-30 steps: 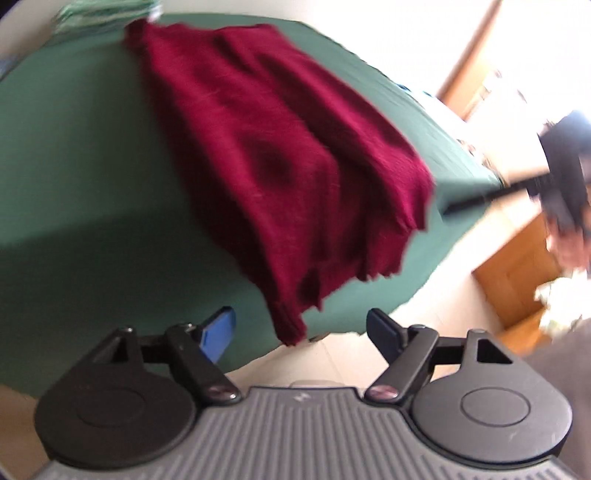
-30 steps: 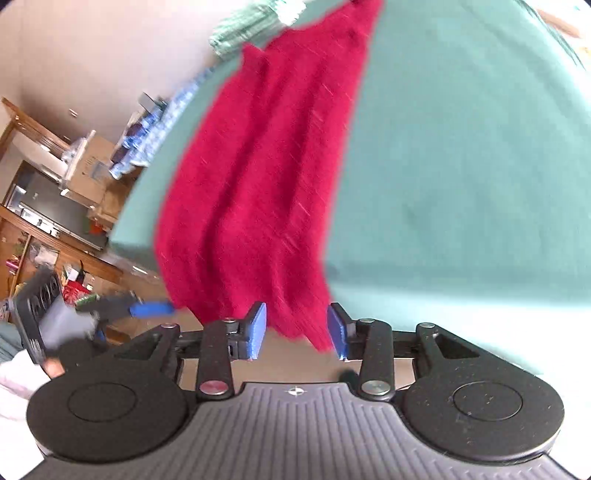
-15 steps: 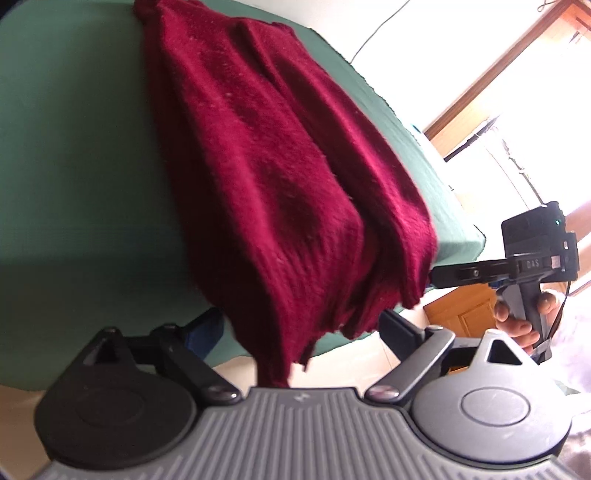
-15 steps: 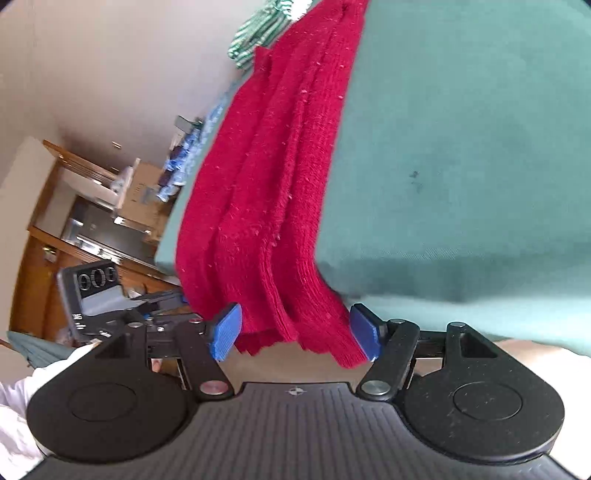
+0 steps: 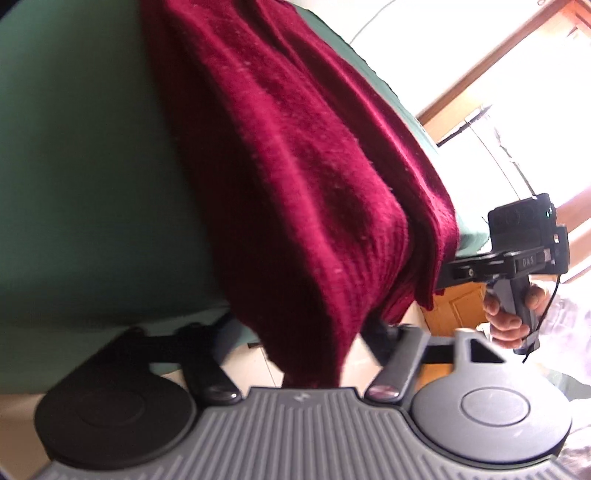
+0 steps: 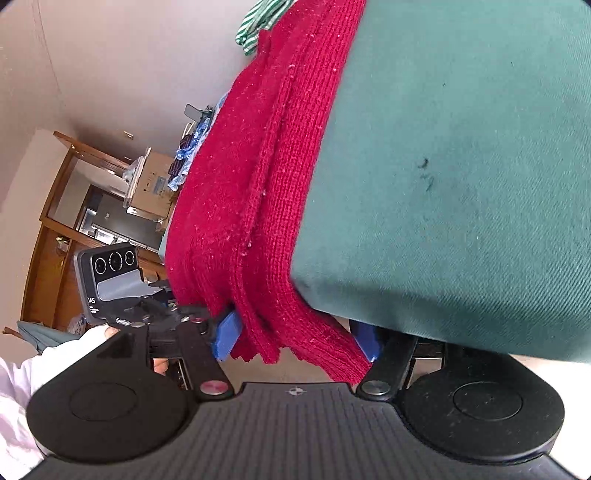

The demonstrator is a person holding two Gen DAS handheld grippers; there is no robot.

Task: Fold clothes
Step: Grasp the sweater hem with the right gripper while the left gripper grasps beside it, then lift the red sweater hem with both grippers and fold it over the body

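- The red knitted sweater (image 6: 258,177) is lying lengthwise across the green-covered worktop (image 6: 461,147), and its near end is hanging over the worktop's front edge toward me.
- My right gripper (image 6: 299,341) is sitting just below that front edge, with the sweater's hanging hem dropping between its blue fingers (image 6: 226,334).
- Those right fingers are closing at this moment; the left pad is lying against the cloth and the right one is at its far edge, but I cannot tell whether they are pressing yet.
- My left gripper (image 5: 299,332) is also reaching in at the worktop's front edge, at the sweater's other hanging corner (image 5: 314,332).
- The left fingers are closing around the cloth too; the picture there is blurred and the knit is covering their tips, so I cannot tell whether they are pinching it.
- Seen from my left wrist, the sweater (image 5: 295,166) is running away from me up the worktop (image 5: 81,166) in deep folds, its right side spilling over the worktop's side.
- In that same view my right hand (image 5: 513,314) is gripping its handle just beside the sweater's lower right corner.
- At the worktop's far end, beyond the sweater, a green-and-white striped garment (image 6: 258,26) is lying bunched.
- To the left of the worktop, wooden cabinets (image 6: 48,229) are standing against the wall, with a cardboard box (image 6: 155,184) on top.
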